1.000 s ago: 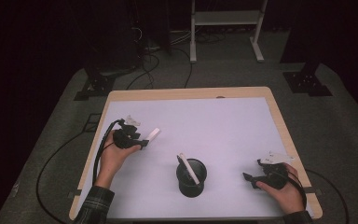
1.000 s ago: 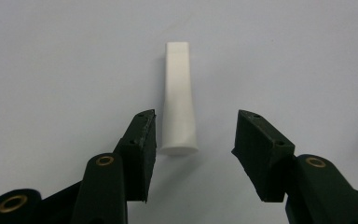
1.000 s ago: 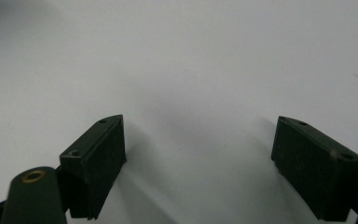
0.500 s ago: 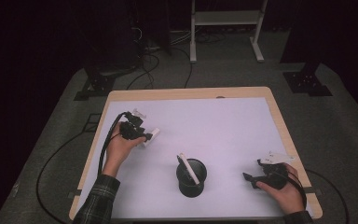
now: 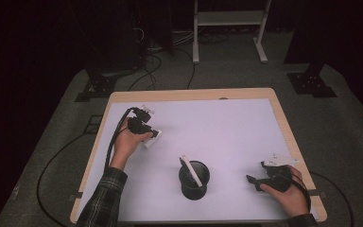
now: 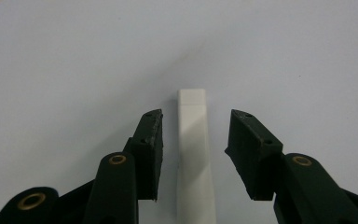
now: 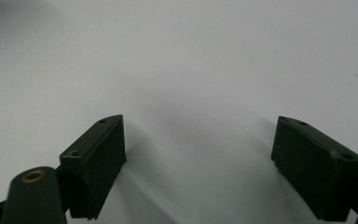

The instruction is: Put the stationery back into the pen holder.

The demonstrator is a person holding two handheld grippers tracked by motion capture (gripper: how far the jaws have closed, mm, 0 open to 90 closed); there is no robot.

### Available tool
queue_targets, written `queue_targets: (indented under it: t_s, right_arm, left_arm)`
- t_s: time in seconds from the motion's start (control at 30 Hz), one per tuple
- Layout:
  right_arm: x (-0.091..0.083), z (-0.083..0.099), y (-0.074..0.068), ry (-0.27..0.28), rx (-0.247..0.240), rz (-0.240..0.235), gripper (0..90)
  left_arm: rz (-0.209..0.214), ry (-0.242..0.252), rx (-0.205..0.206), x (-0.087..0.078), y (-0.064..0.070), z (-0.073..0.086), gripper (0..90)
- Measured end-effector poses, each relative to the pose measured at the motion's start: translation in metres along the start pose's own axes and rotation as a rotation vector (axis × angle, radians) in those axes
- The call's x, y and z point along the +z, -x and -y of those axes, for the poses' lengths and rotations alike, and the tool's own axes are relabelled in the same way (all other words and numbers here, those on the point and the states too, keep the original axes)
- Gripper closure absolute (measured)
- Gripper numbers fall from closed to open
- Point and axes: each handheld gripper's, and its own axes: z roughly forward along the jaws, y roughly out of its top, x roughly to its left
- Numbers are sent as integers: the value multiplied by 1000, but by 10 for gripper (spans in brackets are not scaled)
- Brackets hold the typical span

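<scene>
While the white bar (image 6: 192,154) lies flat on the desk (image 5: 236,123) between my left tongs (image 6: 195,140), risk is a skewed pinch: jaws sit w/ a gap each side, bar nearer one pad, so closing could nudge or twist it out. Left tongs: part open, touching nothing as far as I can tell. Right tongs (image 7: 200,154): wide apart, empty, low over bare desk near the black cup (image 5: 194,182), which holds another white bar.
</scene>
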Motion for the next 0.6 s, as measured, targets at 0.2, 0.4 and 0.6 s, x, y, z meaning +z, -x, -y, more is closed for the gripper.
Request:
queue_targets:
  t_s: [0.2, 0.4, 0.6]
  right_arm:
    - [0, 0, 0, 0, 0, 0, 164]
    - [0, 0, 0, 1, 0, 0, 164]
    - [0, 0, 0, 0, 0, 0, 164]
  left_arm:
    - [-11, -44, 5, 12, -2, -7, 569]
    - [-6, -71, -7, 25, -5, -8, 586]
    - [8, -83, -16, 33, -5, -9, 598]
